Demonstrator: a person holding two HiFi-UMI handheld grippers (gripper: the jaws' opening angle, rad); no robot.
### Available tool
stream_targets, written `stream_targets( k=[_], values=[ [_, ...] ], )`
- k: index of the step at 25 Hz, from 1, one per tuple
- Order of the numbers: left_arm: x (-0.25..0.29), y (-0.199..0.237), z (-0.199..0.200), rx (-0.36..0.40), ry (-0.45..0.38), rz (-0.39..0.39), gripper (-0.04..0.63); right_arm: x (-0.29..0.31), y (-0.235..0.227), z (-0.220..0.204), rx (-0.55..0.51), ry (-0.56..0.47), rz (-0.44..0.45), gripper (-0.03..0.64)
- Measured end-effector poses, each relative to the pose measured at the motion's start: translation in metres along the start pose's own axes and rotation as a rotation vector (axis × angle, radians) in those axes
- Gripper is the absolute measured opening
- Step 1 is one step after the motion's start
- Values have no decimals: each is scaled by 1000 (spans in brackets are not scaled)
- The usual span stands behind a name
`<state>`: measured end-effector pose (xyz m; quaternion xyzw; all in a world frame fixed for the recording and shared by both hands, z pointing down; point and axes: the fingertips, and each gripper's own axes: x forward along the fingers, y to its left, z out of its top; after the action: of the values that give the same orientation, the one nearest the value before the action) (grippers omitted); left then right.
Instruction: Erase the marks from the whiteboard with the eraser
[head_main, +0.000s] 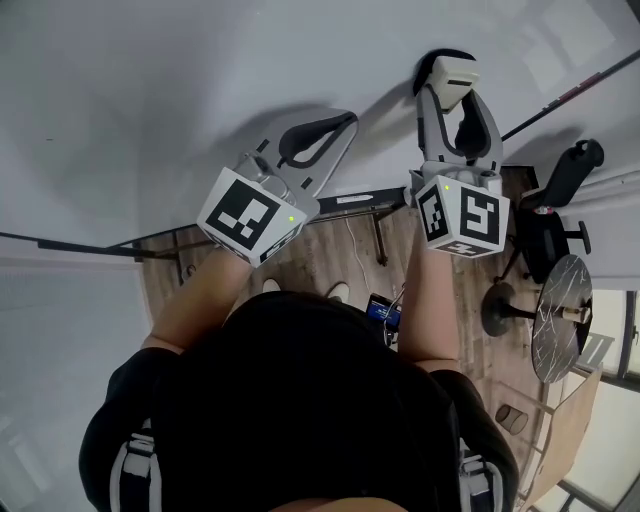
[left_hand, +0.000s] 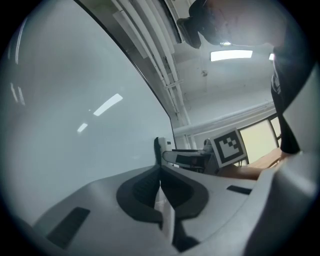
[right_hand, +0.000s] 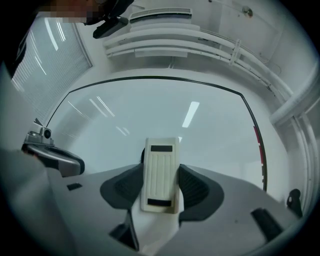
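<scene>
Head view: the right gripper (head_main: 455, 100) reaches up to the whiteboard (head_main: 200, 80) with the eraser (head_main: 452, 75) pinched at its tip. The eraser sits high on the board, its long axis roughly in line with the jaws and pointing away from the person. The left gripper (head_main: 340, 125) hangs just beside it, lower on the board and carrying nothing. No marks show on the part of the board seen here, so I judge the wiping step calls for finding the marks first, then laying the pad flat and stroking evenly

Left gripper view: the jaws of the left gripper (left_hand: 161, 182) are pressed together with nothing between them. Beyond them the eraser (left_hand: 160, 148) stands edge-on at the whiteboard (left_hand: 75, 100), its dark side turned toward the board; whether it touches I cannot tell

Right gripper view: the right gripper (right_hand: 160, 187) clamps the eraser (right_hand: 160, 170) by its two long sides, the ribbed back facing the camera. Its long axis runs straight out toward the whiteboard (right_hand: 150, 110). A firm, square hold matters here, since a tilted eraser would wipe with one edge only
</scene>
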<state>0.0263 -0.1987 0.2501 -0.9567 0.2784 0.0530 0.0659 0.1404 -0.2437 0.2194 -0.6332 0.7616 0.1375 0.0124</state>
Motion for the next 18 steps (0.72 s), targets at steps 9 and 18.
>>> stream_targets(
  k=[9, 18],
  values=[
    [24, -12, 5, 7, 18, 40, 6, -9, -71, -12, 77, 1, -57, 221],
    [12, 6, 3, 47, 21, 91, 6, -19, -21, -4, 50, -14, 44, 219]
  ],
)
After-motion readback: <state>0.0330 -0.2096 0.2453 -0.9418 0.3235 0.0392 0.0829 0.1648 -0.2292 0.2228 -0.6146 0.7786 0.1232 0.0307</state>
